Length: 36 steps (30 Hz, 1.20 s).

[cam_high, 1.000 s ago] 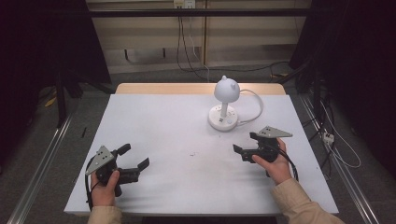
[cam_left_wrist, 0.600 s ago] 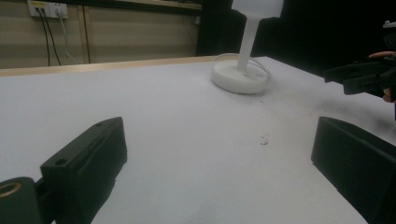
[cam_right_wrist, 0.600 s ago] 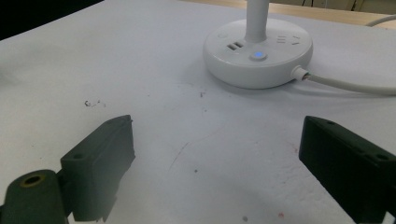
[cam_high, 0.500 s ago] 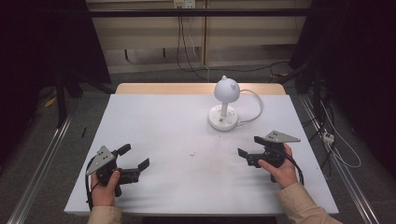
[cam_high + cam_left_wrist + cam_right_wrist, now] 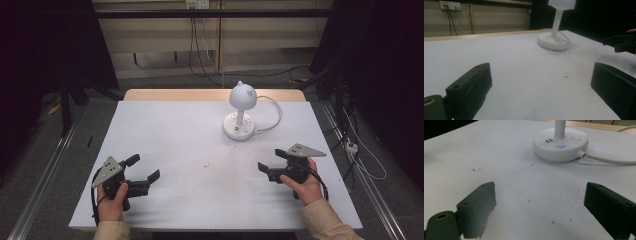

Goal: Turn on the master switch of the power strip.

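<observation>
The lamp (image 5: 241, 112) at one o'clock looks light but top-heavy, best taken at its stiff stem by the empty, spread right gripper (image 5: 274, 164).

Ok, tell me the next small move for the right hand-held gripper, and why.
Probably ease the right hand-held gripper forward toward the lamp base. Its jaws are open and empty, the round base with its blue-lit button lies straight ahead, and bare table lies between.
</observation>
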{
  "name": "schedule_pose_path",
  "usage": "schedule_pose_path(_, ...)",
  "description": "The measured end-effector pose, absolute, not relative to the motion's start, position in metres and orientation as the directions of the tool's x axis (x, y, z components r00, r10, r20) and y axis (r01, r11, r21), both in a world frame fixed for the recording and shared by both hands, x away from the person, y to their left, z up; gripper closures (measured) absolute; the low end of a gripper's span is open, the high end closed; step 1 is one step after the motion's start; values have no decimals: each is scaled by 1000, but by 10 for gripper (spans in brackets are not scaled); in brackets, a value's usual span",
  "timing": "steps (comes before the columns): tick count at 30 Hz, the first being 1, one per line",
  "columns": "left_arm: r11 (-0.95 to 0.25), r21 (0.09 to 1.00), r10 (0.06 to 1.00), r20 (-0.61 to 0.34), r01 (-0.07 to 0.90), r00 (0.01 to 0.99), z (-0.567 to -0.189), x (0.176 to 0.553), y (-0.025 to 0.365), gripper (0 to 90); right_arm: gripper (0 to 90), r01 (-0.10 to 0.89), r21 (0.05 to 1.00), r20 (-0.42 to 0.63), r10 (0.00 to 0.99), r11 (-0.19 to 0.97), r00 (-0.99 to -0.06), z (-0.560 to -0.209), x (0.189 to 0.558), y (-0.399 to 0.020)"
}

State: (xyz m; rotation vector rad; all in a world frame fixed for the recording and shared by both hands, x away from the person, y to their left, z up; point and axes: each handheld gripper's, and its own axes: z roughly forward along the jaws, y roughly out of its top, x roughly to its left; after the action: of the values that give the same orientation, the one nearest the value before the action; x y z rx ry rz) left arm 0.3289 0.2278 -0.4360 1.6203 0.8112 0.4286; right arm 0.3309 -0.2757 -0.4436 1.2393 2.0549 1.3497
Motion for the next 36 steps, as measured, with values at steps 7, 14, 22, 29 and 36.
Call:
schedule_pose_path(7, -48, 962, 708, -157, 268, 689, -436, 329, 227, 32, 104, 453, 878, 134, 831, 153, -541, -444, 324, -279)
schedule_pose_path(14, -51, 962, 709, -154, 268, 688, -436, 330, 228, 32, 104, 451, 880, 130, 833, 153, -537, -445, 317, -284)
schedule_pose_path(22, -52, 961, 708, -156, 271, 689, -437, 330, 226, 32, 104, 452, 879, 130, 834, 153, -536, -447, 310, -289)
schedule_pose_path(29, -52, 961, 709, -157, 272, 687, -437, 330, 226, 32, 104, 454, 878, 128, 840, 150, -527, -447, 306, -295)
schedule_pose_path(36, -54, 960, 709, -158, 276, 687, -438, 330, 226, 32, 104, 457, 876, 125, 843, 155, -524, -450, 300, -301)
